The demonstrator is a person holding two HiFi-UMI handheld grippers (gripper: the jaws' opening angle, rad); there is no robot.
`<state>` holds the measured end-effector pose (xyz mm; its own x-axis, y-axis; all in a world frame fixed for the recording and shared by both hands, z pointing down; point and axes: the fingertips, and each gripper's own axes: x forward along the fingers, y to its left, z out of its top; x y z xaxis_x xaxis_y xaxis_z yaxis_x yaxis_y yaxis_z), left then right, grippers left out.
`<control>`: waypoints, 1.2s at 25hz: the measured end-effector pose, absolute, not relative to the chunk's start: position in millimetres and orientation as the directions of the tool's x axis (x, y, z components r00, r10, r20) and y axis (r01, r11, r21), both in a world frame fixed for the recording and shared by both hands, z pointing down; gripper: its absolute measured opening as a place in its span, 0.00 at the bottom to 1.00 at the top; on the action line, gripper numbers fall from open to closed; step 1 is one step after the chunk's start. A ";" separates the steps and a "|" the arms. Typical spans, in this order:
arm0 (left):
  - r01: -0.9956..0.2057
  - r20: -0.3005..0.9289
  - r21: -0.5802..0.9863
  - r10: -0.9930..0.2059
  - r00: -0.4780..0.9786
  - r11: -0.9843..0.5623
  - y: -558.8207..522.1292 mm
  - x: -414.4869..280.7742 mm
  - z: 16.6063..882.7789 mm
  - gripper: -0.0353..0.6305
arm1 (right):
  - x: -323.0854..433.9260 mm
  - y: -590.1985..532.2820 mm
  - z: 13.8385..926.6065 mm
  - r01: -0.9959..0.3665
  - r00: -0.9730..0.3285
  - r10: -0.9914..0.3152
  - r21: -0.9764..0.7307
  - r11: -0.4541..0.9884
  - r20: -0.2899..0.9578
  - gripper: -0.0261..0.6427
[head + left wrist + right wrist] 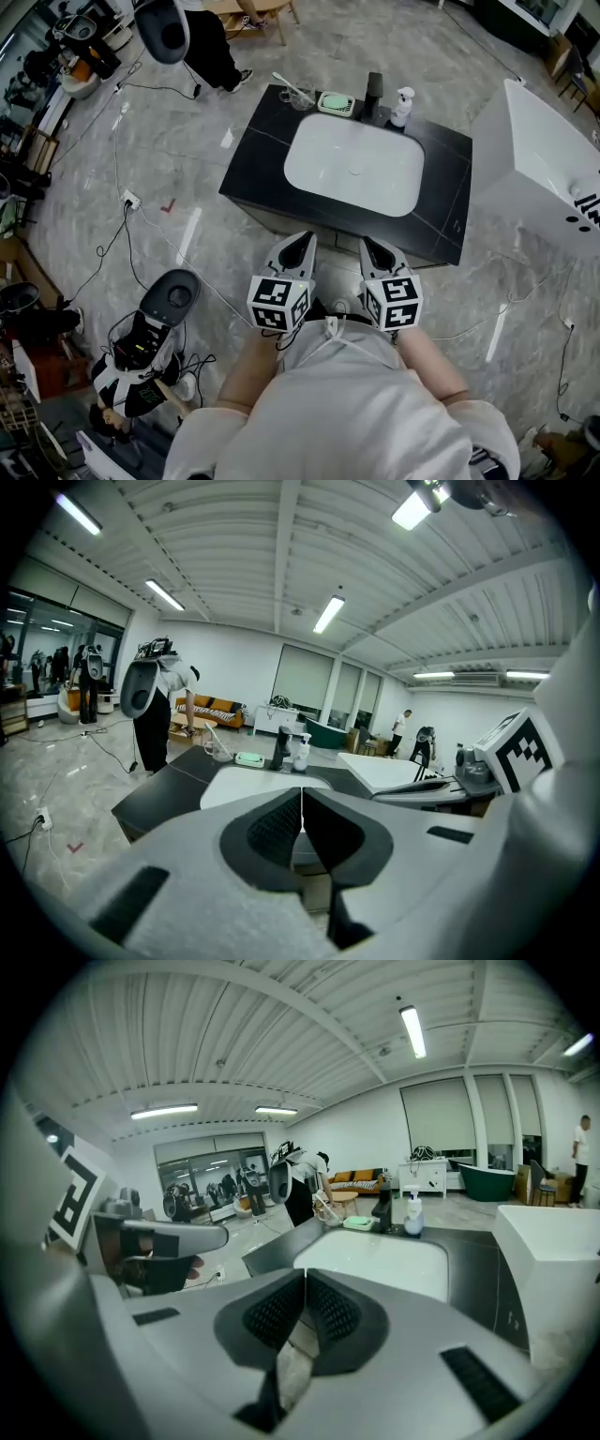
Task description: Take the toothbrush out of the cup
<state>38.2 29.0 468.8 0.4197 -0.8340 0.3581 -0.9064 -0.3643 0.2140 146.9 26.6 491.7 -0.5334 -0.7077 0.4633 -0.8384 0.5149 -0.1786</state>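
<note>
A clear cup [300,97] with a white toothbrush [287,83] leaning in it stands at the far left corner of the black counter [253,159], beside the white basin [354,167]. The same cup [219,750] looks small and far away in the left gripper view, and the cup [326,1209] is just as distant in the right gripper view. My left gripper [305,240] and right gripper [369,246] hover side by side before the counter's near edge, well short of the cup. Both are shut with nothing between the jaws.
A green soap dish [336,103], black faucet [374,94] and soap bottle [402,106] line the counter's back edge. A white tub [534,178] stands to the right. A person in black [211,47] bends over beyond the counter. Cables and a machine [155,337] lie on the floor at left.
</note>
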 end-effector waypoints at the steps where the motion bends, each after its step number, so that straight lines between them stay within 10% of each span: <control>1: -0.908 0.364 0.216 -0.833 0.416 -0.359 22.7 36.3 470.9 0.08 | 146.6 20.0 494.0 -0.838 -0.534 -0.704 -0.187 0.512 0.468 0.08; 30: -0.880 0.418 0.257 -0.775 0.474 -0.400 -303.7 -101.6 500.9 0.08 | 28.1 -263.1 517.5 -0.916 -0.401 -0.747 -0.212 0.342 0.531 0.08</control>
